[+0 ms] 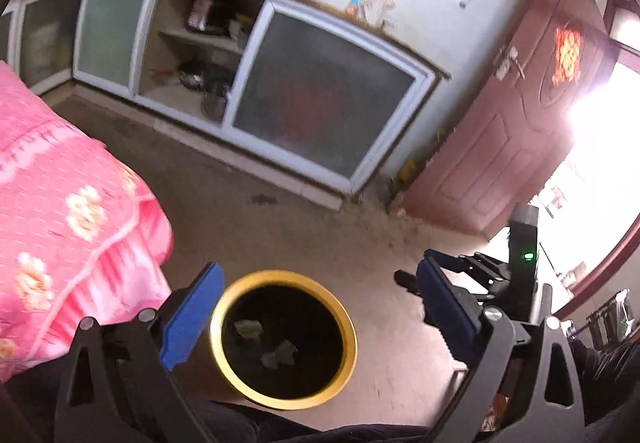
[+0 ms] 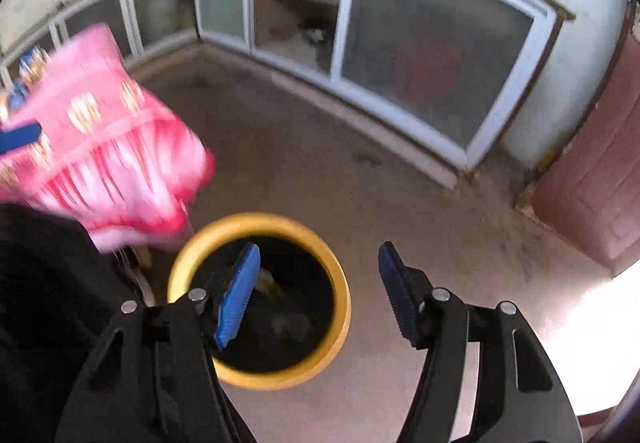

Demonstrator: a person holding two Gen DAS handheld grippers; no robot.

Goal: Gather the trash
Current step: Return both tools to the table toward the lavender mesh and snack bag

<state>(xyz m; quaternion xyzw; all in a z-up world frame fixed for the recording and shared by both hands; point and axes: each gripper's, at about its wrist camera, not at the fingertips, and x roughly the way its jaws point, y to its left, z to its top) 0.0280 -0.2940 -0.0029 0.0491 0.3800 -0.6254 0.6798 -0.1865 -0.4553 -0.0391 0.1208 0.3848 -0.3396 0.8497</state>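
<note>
A: Left wrist view first. Your left gripper [image 1: 316, 307] is spread wide, blue pads well apart, nothing between them. The yellow bin [image 1: 349, 359] sits in the lower middle of the frame, between the two fingers, standing on the bare floor [image 1: 280, 211]. Two crumpled scraps of paper [image 1: 278, 355] lie on its dark bottom.

B: What surrounds it there?

A: Pink flowered cloth [image 1: 72, 211] fills the left side, just beside the bin. A low cabinet [image 1: 320, 99] with frosted sliding panels runs across the upper half, one bay open with shelves and clutter, too blurred to name. A reddish door [image 1: 520, 115] stands at the right, glare past it. Your right gripper's black body shows at the lower right with a green light.

B: And the right wrist view?

A: Your right gripper [image 2: 318, 283] is released too, partly spread, holding nothing. Its left pad hangs over the bin's mouth [image 2: 340, 323]; the right pad is past the rim, over floor. Something pale lies inside the bin, too blurred to tell. The pink cloth [image 2: 104, 147] is in the left middle, smeared by motion; a blue pad of your left gripper [image 2: 20, 135] pokes in at the left edge. The cabinet [image 2: 440, 55] crosses the top.
</note>
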